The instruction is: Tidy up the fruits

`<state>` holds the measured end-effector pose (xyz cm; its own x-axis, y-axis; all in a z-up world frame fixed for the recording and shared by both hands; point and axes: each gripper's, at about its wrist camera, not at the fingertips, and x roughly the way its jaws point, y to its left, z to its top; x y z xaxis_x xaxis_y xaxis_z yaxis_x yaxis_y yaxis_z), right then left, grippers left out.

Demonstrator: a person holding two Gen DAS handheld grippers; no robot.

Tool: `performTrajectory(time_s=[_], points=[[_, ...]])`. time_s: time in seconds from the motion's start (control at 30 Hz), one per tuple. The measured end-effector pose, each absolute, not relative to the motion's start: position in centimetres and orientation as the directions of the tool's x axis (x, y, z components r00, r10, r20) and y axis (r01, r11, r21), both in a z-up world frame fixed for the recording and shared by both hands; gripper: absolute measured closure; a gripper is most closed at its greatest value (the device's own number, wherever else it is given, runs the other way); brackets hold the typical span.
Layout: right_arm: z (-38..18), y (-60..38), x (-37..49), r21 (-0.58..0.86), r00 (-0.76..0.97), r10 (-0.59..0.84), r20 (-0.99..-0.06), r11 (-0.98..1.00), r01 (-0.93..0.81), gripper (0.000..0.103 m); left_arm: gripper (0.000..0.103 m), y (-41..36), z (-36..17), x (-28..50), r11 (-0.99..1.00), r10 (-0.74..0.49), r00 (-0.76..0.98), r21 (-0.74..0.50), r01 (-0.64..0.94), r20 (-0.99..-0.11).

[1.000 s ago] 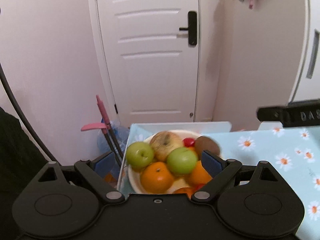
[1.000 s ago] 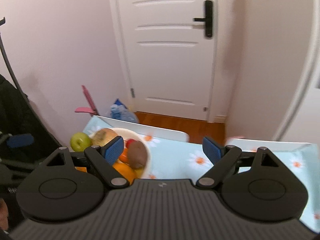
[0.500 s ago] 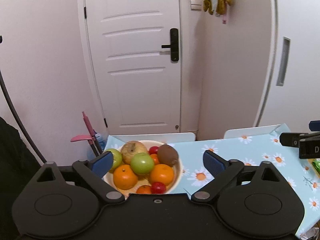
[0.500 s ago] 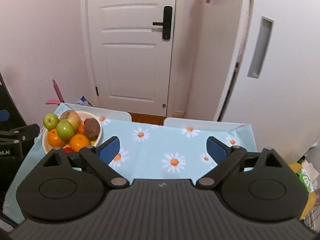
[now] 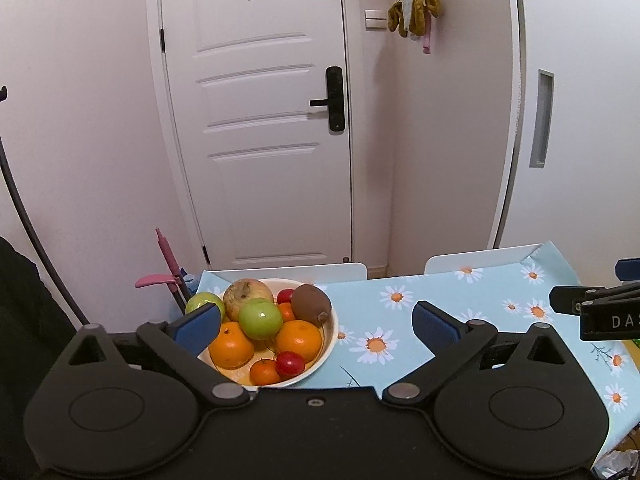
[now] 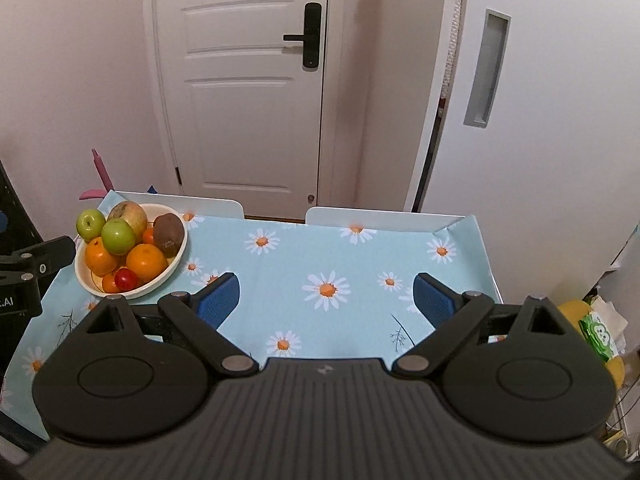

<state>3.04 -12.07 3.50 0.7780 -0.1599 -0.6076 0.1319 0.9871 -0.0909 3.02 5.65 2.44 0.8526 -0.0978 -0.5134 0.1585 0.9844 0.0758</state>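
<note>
A cream bowl (image 5: 331, 330) (image 6: 176, 262) stands at the left end of the table, piled with fruit: two green apples (image 5: 260, 318) (image 6: 118, 236), oranges (image 5: 298, 340) (image 6: 146, 260), a brown kiwi (image 5: 311, 305) (image 6: 169, 232), a yellowish apple (image 5: 248, 294) and small red fruits (image 5: 290, 363). My left gripper (image 5: 316, 326) hangs open just in front of the bowl, nothing between its blue pads. Over the middle of the table my right gripper (image 6: 326, 300) is open and empty, well right of the bowl.
The table wears a light blue daisy cloth (image 6: 328, 248), with two white chair backs (image 6: 360, 216) along its far edge. Behind stand a white door (image 5: 260, 120) and a white cabinet (image 6: 540, 100). A pink-handled tool (image 5: 168, 264) leans at the left; clutter (image 6: 596, 332) lies beyond the right edge.
Both grippers have drawn back from the bowl, and the views now take in the whole table. The right gripper has swung rightward to the table's middle. The left jaws stand wider.
</note>
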Motion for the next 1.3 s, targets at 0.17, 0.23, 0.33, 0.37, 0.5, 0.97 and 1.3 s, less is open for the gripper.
performTrajectory(time_s=[0.17,0.23,0.33,0.37,0.5,0.97,1.3], points=[[3.5,-12.2,2.8,-0.086,0.777,-0.156,-0.61,0.988,0.131,0.0,0.0,5.6,2.5,2.5,0.986,-0.096,0.854,0.07,0.153,-0.512],[3.5,-12.2,2.6,-0.084,0.777,-0.156,-0.61,0.988,0.133,0.0,0.0,5.6,2.6,2.4,0.986,-0.094,0.854,0.07,0.151,-0.511],[3.5,-12.1,2.4,-0.082,0.777,-0.155,-0.61,0.988,0.133,0.0,0.0,5.6,2.5,2.3,0.987,-0.09,0.854,0.071,0.147,-0.512],[3.5,-12.1,2.3,-0.082,0.777,-0.156,-0.61,0.988,0.134,0.0,0.0,5.7,2.5,2.2,0.987,-0.09,0.854,0.071,0.147,-0.512],[3.5,-12.2,2.2,-0.08,0.777,-0.157,-0.61,0.987,0.137,0.0,0.0,5.6,2.6,2.1,0.987,-0.087,0.857,0.073,0.144,-0.508],[3.6,-12.4,2.0,-0.067,0.776,-0.157,-0.611,0.987,0.147,0.0,0.0,5.6,2.5,1.7,0.987,-0.081,0.861,0.08,0.14,-0.503],[3.6,-12.6,2.1,-0.066,0.775,-0.156,-0.613,0.987,0.147,0.0,0.0,5.4,2.4,1.7,0.987,-0.083,0.858,0.079,0.142,-0.507]])
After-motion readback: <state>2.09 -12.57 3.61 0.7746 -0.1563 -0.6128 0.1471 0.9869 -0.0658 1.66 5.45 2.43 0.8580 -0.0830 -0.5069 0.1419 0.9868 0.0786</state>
